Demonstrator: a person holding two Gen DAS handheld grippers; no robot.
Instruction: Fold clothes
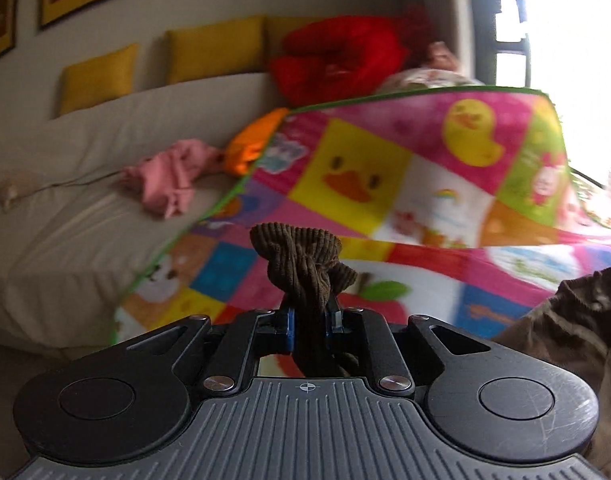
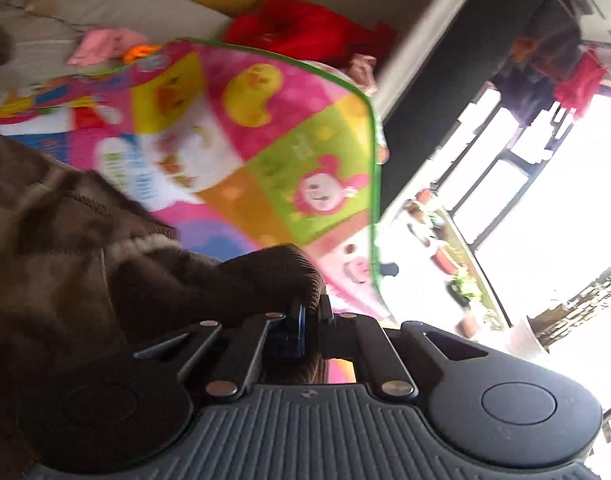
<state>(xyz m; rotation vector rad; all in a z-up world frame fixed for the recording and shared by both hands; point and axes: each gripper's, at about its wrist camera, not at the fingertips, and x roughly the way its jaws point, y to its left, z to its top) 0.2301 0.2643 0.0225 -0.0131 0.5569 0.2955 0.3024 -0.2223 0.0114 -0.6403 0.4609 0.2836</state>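
Note:
My left gripper (image 1: 310, 312) is shut on a bunched end of a brown corduroy garment (image 1: 301, 264), which sticks up beyond the fingers. More of the same garment (image 1: 565, 328) hangs at the right edge of the left wrist view. My right gripper (image 2: 311, 312) is shut on another edge of the brown garment (image 2: 105, 264), whose bulk fills the left of the right wrist view. Both grippers hold it lifted above a colourful cartoon play mat (image 1: 405, 184) with a green border, also in the right wrist view (image 2: 241, 140).
The mat lies on a beige sofa bed (image 1: 65, 240). A pink garment (image 1: 169, 180), an orange item (image 1: 253, 144), a red cushion (image 1: 337, 60) and yellow cushions (image 1: 213, 48) lie behind. A bright window (image 2: 545, 200) is at right.

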